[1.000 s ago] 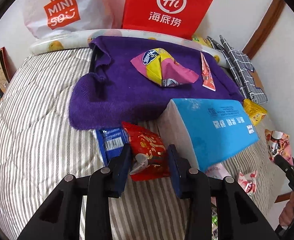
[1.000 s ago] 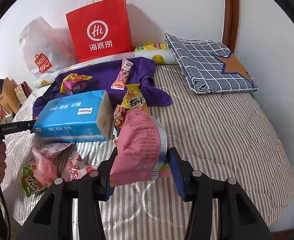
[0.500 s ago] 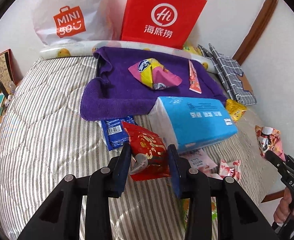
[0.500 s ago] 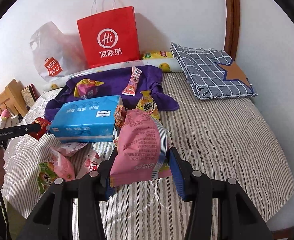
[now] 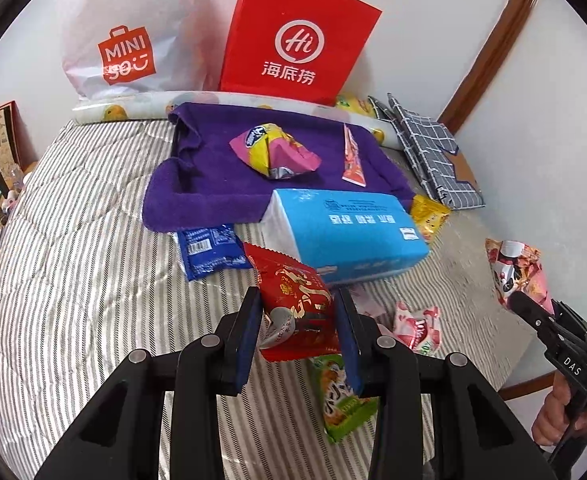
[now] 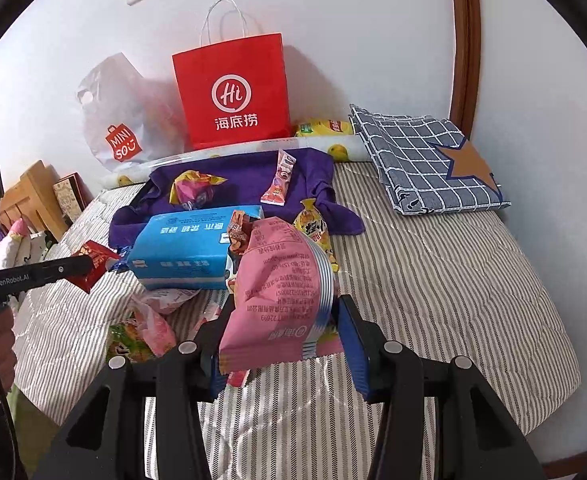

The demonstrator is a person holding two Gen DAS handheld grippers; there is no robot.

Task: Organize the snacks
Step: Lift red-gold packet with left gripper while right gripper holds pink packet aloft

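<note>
My left gripper is shut on a red snack packet, lifted above the striped bed. My right gripper is shut on a pink snack bag, also held off the bed. Each gripper appears in the other's view: the left gripper with its red packet at the left, the right gripper with the pink bag at the right. Loose snacks lie around a blue tissue pack: a blue packet, a green one, a yellow one.
A purple towel carries a pink-yellow bag and an orange stick packet. A red paper bag and a white plastic bag lean on the wall behind. A checked cloth lies at the far right.
Both grippers have risen and drawn back from the pile with their packets still gripped, so more of the bed and the bags behind shows.
</note>
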